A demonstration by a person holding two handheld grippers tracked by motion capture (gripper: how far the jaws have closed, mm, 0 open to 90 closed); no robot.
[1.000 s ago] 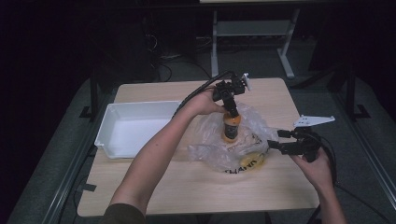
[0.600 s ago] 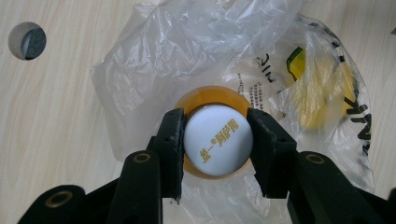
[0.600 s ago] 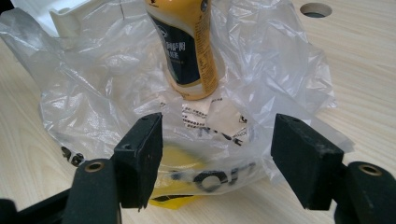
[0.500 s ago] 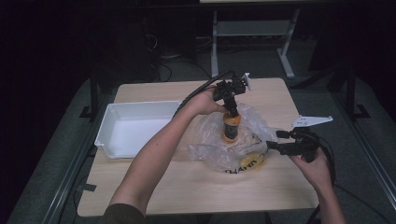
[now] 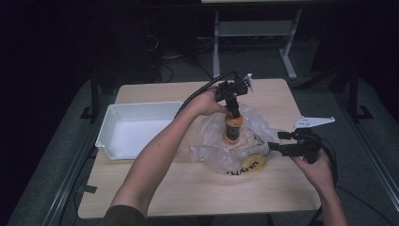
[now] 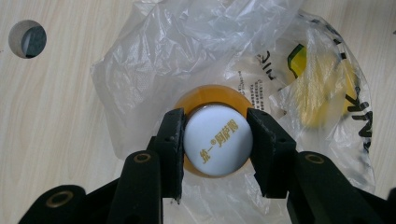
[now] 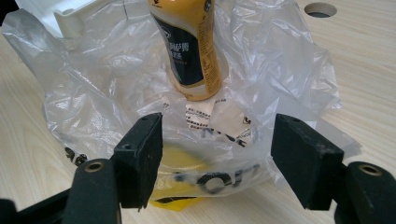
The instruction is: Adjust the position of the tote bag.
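Note:
An orange drink bottle (image 5: 232, 128) with a white cap (image 6: 218, 139) stands upright in the crumpled clear plastic bag (image 5: 235, 153) at the table's middle. My left gripper (image 5: 233, 109) points down from above, and its pads (image 6: 173, 140) press on both sides of the cap. From the right gripper view the bottle (image 7: 191, 46) rises just behind the bag's printed yellow part (image 7: 182, 163); whether its base rests on the plastic I cannot tell. My right gripper (image 5: 274, 147) lies low at the bag's right edge, open wide, with loose plastic between its jaws and untouched by the pads (image 7: 142, 154).
A white tray (image 5: 110, 123) sits at the table's left, close to the bag. The wooden table (image 5: 188, 188) has a round cable hole (image 7: 320, 9) beyond the bag. Dark floor and a white frame lie past the far edge.

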